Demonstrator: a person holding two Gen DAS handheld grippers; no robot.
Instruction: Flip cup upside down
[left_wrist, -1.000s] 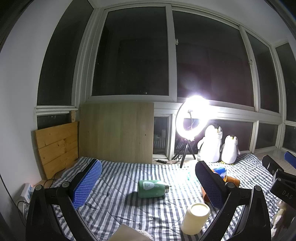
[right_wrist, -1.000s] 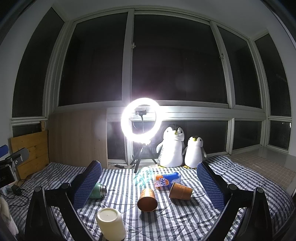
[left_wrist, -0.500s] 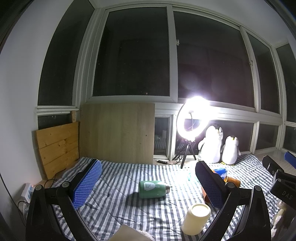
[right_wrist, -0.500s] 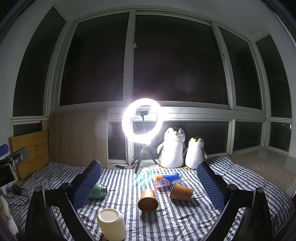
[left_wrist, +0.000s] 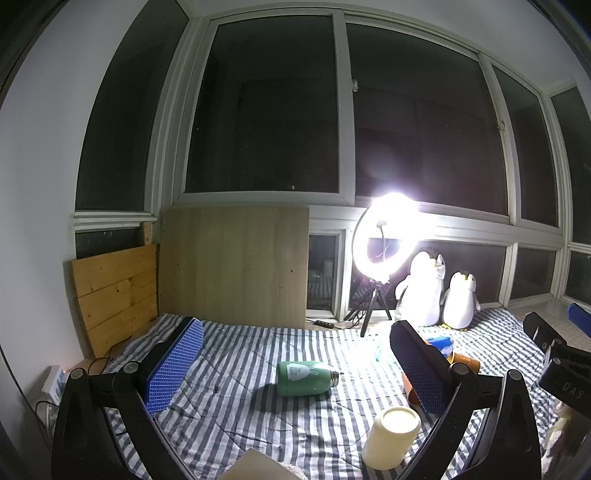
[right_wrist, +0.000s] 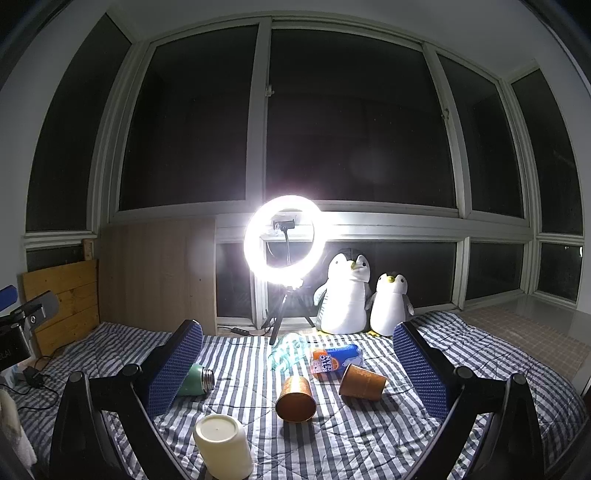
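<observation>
**Cup candidates on the striped bed, both grippers unloaded**

Cups (right_wrist: 295, 399) are lying and standing on the striped blanket (right_wrist: 332, 443) ahead of you. In the right wrist view, one copper cup is resting on its side at about 6 o'clock with its mouth facing you, and a second copper cup (right_wrist: 362, 377) is lying tipped at about 5 o'clock, just beside a blue-and-orange packet (right_wrist: 335, 358). A cream cup (right_wrist: 222, 445) is standing at 7 o'clock with its flat base upward, so it is probably already inverted. Judging from this layout, the copper ones are the likely targets, since they are still waiting to be turned over.

You are holding the right gripper (right_wrist: 297, 373) with its jaws spread wide and nothing between them, framing the copper cups, which suits an approach. The left gripper (left_wrist: 295, 363) is likewise gaping and carrying nothing; a green bottle (left_wrist: 306, 378) is lying on its side between its fingers, well beyond them.

Lettering on the packet is partly showing, something like "CTIC", though it is too small for you to be reading it reliably. A pale emblem on the bottle is illegible. A ring light (right_wrist: 283, 236) and two plush penguins (right_wrist: 345, 295) are standing at 12 o'clock.
</observation>
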